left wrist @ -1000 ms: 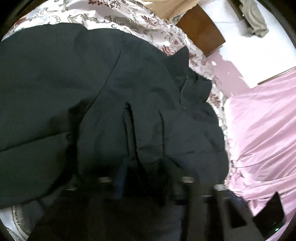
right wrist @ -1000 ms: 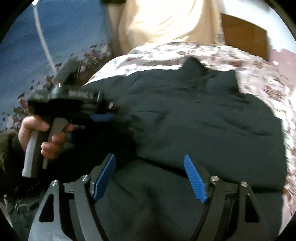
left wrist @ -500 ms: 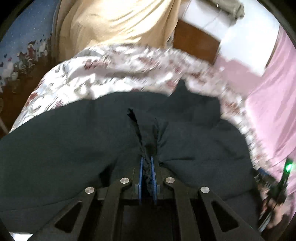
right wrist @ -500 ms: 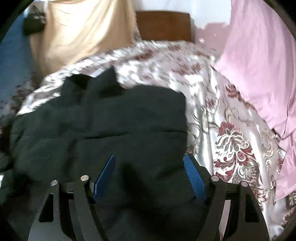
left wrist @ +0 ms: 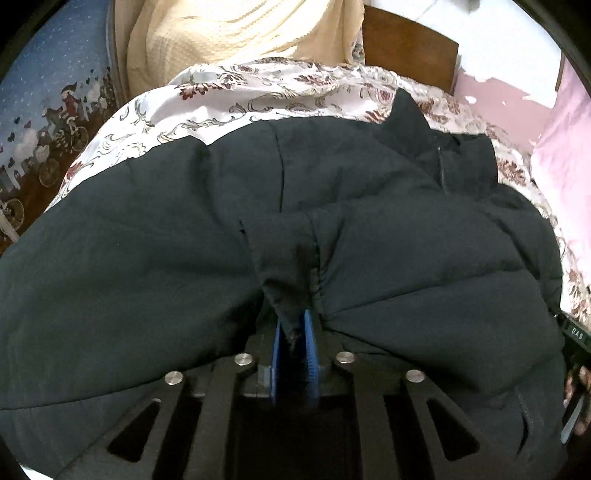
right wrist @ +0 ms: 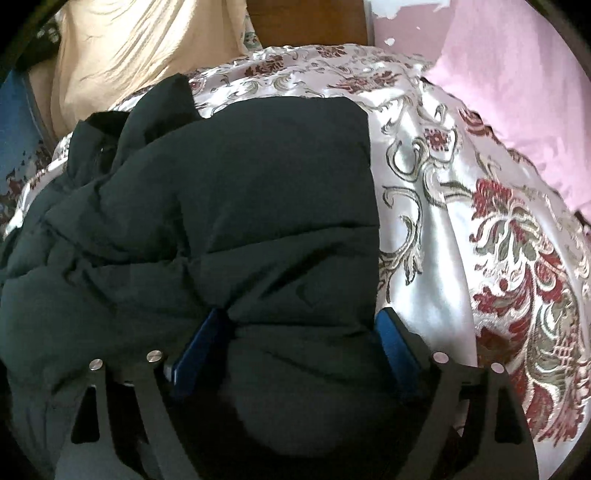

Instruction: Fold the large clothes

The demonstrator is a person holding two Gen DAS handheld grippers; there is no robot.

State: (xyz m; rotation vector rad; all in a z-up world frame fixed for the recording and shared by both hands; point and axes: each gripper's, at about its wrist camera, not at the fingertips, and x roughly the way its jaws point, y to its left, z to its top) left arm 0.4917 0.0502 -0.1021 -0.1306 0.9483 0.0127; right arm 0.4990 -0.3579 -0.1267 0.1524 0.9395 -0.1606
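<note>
A large dark padded jacket lies spread on a floral satin bedspread. My left gripper is shut on a pinched fold of the jacket's fabric near its middle. In the right wrist view the jacket fills the left and centre, its collar at the far left. My right gripper is open, its blue pads straddling a puffy edge of the jacket near the jacket's right side, with fabric bulging between them.
A cream knitted blanket and a brown wooden headboard lie beyond the jacket. A pink sheet lies to the right. Bare bedspread shows right of the jacket. The other hand-held gripper shows at the right edge.
My left gripper closed on a jacket fold and pulled back, bringing the far bedspread and blanket into view. My right gripper swung right and lowered onto the jacket's right edge, staying open.
</note>
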